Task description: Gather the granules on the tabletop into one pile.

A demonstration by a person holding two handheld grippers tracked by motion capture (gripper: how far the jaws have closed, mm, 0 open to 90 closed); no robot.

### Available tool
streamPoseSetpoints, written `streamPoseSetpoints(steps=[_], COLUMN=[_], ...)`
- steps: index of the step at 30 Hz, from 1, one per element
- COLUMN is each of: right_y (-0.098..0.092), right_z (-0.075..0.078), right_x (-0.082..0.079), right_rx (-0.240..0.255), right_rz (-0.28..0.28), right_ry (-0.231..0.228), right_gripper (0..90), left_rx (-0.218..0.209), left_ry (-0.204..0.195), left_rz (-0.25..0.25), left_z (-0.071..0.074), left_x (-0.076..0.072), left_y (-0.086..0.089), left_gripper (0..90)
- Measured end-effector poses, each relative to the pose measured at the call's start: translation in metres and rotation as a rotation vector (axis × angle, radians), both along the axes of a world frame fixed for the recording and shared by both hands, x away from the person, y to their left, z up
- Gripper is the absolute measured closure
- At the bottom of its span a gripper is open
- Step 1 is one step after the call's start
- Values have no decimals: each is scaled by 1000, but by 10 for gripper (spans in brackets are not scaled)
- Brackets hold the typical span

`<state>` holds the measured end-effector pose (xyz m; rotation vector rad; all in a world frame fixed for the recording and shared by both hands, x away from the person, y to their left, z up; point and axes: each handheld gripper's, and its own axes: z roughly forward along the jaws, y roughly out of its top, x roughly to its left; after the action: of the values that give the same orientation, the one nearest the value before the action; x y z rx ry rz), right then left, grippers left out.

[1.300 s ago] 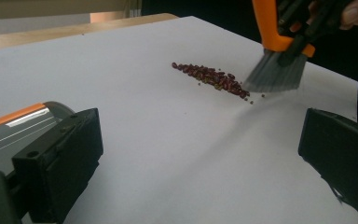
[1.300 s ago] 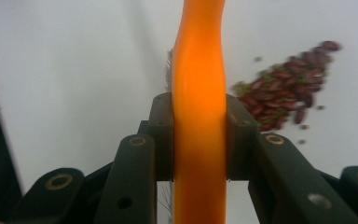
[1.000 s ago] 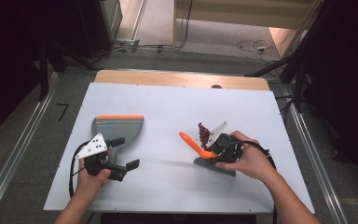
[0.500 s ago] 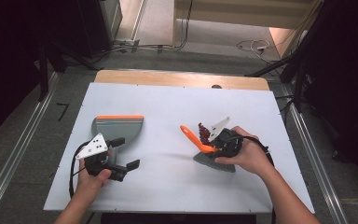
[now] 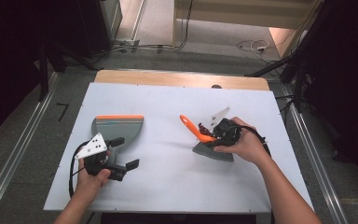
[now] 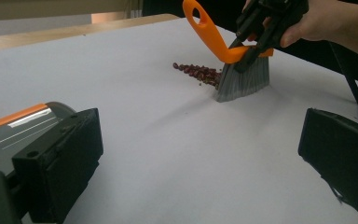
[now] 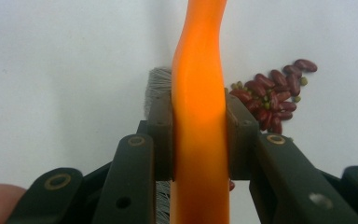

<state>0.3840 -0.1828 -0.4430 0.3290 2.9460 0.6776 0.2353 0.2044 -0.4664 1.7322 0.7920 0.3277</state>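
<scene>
Grey plastic with an orange lip, the dustpan (image 5: 118,128) lies flat on the white table (image 5: 168,186) at the left, its wide mouth toward the far edge and its handle running back to the left gripper (image 5: 121,154). That gripper's blocky black jaws stand wide apart; one rests right against the dustpan's handle (image 6: 28,140) in the left gripper view, the other is out over bare table, and nothing is pinched between them. A person's left hand (image 5: 91,175) holds it low, and it sits where it did a second ago.

Further right comes the hand brush (image 5: 205,140): a curved, glossy orange handle with a loop at its tip slanting up toward the left, and a fan of stiff grey bristles (image 6: 242,81) pressed on the table. The right gripper (image 5: 221,135) has its jaws clamped on the orange handle from both sides, plain in the right gripper view (image 7: 199,140), as tight as a second ago. Just behind the bristles lies a small heap of dark red beans (image 7: 272,95), smooth and kidney-shaped, with a few tiny green ones among them.

Since the earlier frames the right hand (image 5: 244,144) and brush have slid a little toward the left, and the bean heap has gone along with the bristles.
</scene>
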Motion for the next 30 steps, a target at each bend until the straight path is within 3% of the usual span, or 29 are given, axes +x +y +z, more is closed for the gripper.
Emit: streamPoseSetpoints(steps=[22, 30], right_y=[3, 1], right_z=[-1, -3], right_x=[38, 49], right_rx=[45, 69], right_rz=[-15, -5], right_ry=[-27, -14], right_gripper=[674, 673], left_rx=[4, 3], left_ry=[1, 3], left_rz=[0, -1], left_z=[0, -1], left_x=[0, 1], left_y=[0, 0], left_gripper=[4, 4])
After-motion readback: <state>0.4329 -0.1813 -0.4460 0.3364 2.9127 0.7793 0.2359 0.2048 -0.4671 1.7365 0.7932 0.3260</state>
